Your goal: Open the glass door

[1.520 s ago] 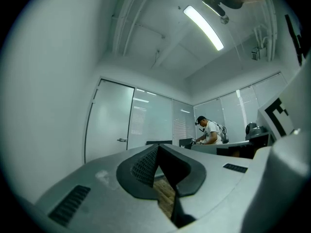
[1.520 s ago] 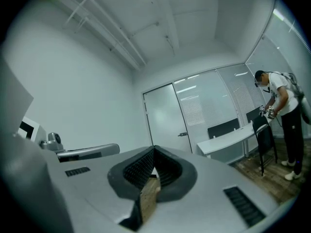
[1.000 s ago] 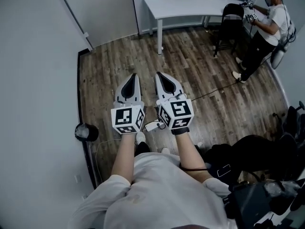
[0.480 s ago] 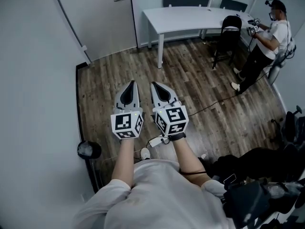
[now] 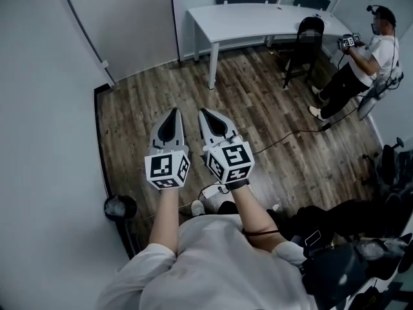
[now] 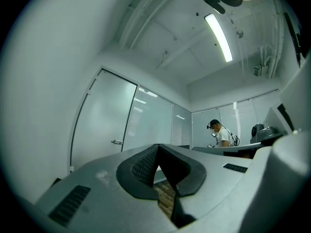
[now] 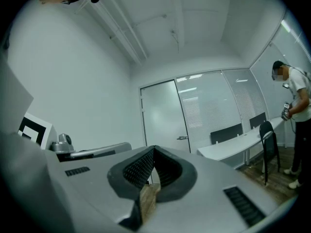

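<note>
Left gripper (image 5: 172, 113), right gripper (image 5: 204, 113) closer; glass door (image 5: 129, 24) well ahead

Left hand-held gripper (image 5: 172, 113), right hand-held gripper (image 5: 204, 113) carried forward, glass door (image 5: 132, 28) nearer

The room was evenly lit, cool and rather dim, by a strip light (image 6: 218, 37) that glared white. Both gripper views bulged like fisheyes with black corners. Shadows on the floor (image 5: 258, 102) were soft.

Left tool (image 5: 169, 123) and right tool (image 5: 212, 122) held out side by side, jaws closed, empty.
</note>
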